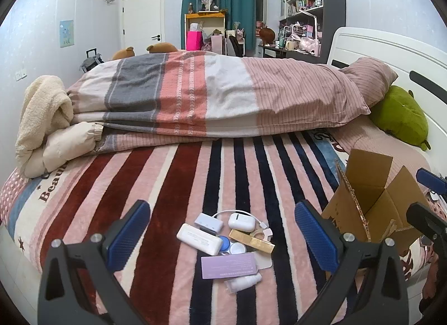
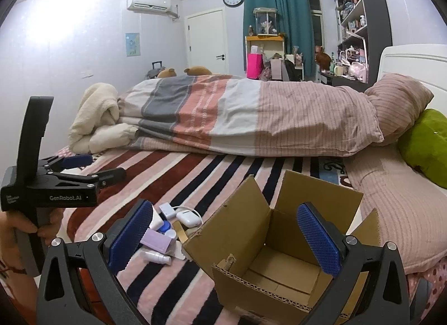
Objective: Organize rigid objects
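Pile of small gadgets (image 1: 232,241) on the striped blanket (image 1: 167,185), open cardboard box (image 2: 279,255) just right, left gripper (image 1: 223,230) and right gripper (image 2: 223,235) both spread wide, empty, lots of free blanket around.

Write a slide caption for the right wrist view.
Open right gripper poised over an empty cardboard box on a striped blanket, small items piled beside it.

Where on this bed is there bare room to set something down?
The striped blanket lies bare between the folded duvet and the pile of small items. The cardboard box floor looks empty too. It is crowded at the pile, right beside the box.
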Available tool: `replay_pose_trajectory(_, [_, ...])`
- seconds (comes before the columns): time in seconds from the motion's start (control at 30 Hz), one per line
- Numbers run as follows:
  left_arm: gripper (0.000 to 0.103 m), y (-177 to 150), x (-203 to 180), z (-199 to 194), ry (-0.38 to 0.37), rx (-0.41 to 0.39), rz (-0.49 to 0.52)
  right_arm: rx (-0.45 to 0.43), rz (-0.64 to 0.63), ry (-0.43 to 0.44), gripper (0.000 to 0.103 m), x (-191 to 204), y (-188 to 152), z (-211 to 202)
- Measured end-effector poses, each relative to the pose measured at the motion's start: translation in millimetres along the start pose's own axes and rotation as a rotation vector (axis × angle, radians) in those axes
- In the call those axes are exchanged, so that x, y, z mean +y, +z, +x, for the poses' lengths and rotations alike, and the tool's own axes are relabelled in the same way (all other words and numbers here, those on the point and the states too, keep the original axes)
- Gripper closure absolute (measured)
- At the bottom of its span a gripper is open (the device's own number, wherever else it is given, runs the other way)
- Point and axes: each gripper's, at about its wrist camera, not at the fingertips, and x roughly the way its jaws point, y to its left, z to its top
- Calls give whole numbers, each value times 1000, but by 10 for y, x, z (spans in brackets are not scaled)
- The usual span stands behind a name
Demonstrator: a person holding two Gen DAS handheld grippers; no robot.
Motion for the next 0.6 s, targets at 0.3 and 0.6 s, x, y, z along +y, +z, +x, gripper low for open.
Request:
replay_pose_trajectory(0.3, [0, -12, 14, 10, 2, -1, 0, 0, 1, 5, 0, -1, 3, 0])
replay_pose_trajectory(0.6, [0, -48, 9, -21, 10, -8, 2, -3, 10, 34, 0, 18, 0, 2])
